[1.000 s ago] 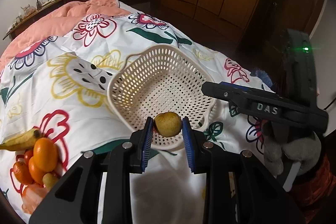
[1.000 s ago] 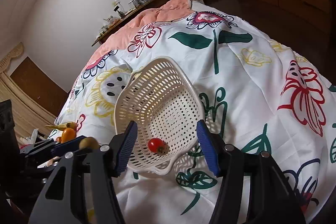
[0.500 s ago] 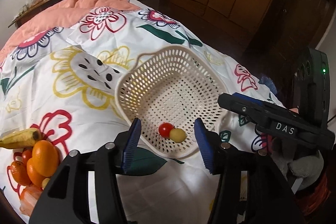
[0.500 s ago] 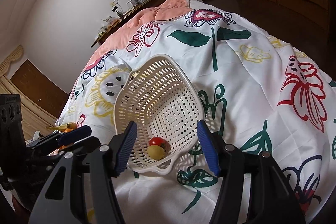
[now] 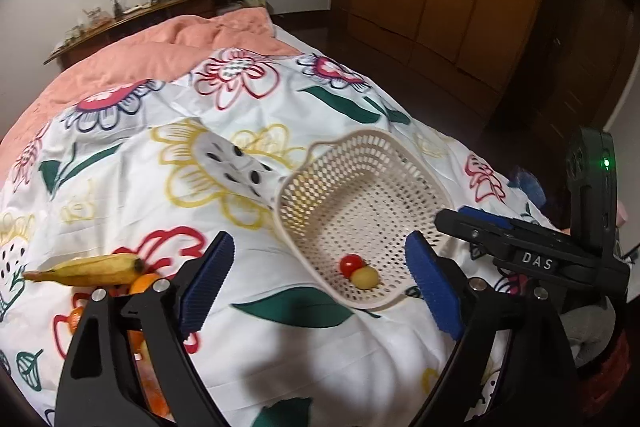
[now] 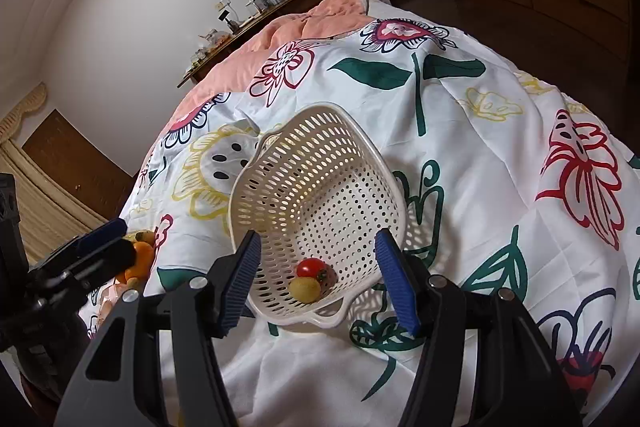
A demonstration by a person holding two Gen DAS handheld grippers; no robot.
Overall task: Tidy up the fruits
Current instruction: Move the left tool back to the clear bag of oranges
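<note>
On the flowered bedcover (image 5: 280, 347) I see the white perforated basket (image 5: 400, 163), tilted, with a red tomato (image 5: 351, 264) and a small yellow-green fruit (image 5: 365, 277) touching each other at its low near corner. My left gripper (image 5: 320, 287) is opening its jaws wide and nothing is between the pads. My right gripper (image 6: 318, 281) hangs just before the basket rim, its jaws parted and empty. Left of the basket lie a banana (image 5: 86, 269) and an orange (image 5: 142, 283) in a pile
</note>
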